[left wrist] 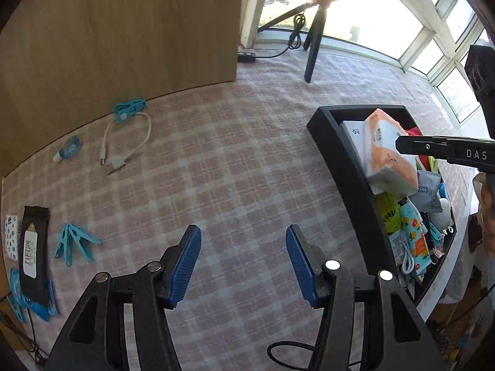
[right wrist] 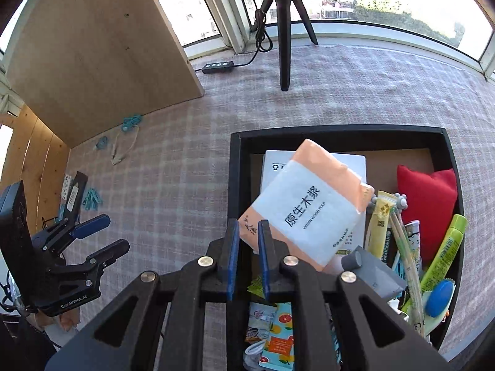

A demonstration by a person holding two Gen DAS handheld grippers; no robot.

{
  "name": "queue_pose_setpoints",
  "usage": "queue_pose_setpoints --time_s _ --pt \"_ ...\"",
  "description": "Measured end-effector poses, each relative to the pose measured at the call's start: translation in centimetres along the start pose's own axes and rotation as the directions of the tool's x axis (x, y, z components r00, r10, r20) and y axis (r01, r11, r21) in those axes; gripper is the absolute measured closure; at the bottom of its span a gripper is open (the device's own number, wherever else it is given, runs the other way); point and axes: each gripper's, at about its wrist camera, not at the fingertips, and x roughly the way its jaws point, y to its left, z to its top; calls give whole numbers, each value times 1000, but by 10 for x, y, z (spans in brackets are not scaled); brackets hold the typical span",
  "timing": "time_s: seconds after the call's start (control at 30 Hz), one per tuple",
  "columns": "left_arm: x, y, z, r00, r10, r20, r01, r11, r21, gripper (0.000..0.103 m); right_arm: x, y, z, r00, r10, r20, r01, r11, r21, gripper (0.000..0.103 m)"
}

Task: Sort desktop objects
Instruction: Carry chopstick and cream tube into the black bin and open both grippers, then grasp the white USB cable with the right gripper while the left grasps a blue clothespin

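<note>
Tissue pack (right wrist: 309, 204), orange and white with black print, sits tilted above the black bin (right wrist: 239, 185), its lower corner pinched between the blue pads of the right hand-held gripper (right wrist: 248, 241), which is clamped on it. In the left wrist view the same pack (left wrist: 388, 151) shows at about 3 o'clock, held over the bin (left wrist: 340, 160) by the right hand-held gripper (left wrist: 402, 145), with a white box (left wrist: 352, 136) just behind it.

Inside the bin lie a red cushion (right wrist: 428, 207), a green tube (right wrist: 445, 247), a yellow sachet (right wrist: 379, 225), a blue oval piece (right wrist: 439, 298) and a citrus-print packet (right wrist: 278, 340).

The left hand-held gripper (left wrist: 243, 266) hovers over the checked counter (left wrist: 232, 160) with its pads well apart and nothing between them; in the right wrist view it (right wrist: 108, 235) appears at 9 o'clock.

On the counter, at 10 o'clock in the left view, a white cable (left wrist: 123, 145) lies near a blue clip (left wrist: 128, 109) and a small blue bottle (left wrist: 68, 148). At 8 o'clock are blue pegs (left wrist: 74, 242) beside a black pouch (left wrist: 32, 250). A tripod (right wrist: 284, 31) stands at 12 o'clock by the window, with a power strip (right wrist: 218, 67) near the wooden panel (right wrist: 102, 55).
</note>
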Motion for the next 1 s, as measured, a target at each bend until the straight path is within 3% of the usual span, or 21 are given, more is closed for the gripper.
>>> queue_pose_setpoints --time_s 0.23,0.4,0.6,0.83,1.0 --pt "-4 112 -21 991 130 -30 -133 982 -134 49 54 78 31 996 55 -65 -62 992 -113 90" --pt "-1 152 -32 981 184 -60 -190 974 -125 49 91 129 49 990 83 -114 -101 982 -158 90" --pt "13 178 -33 976 198 -93 -207 973 -103 52 132 177 76 980 120 -158 -144 978 -150 90" --pt "28 186 -32 970 214 -111 -218 976 -26 57 175 208 108 982 81 -171 -102 988 -116 90" --pt "41 190 -30 968 216 -129 -220 976 -13 62 194 213 119 980 53 -191 -72 993 -94 84"
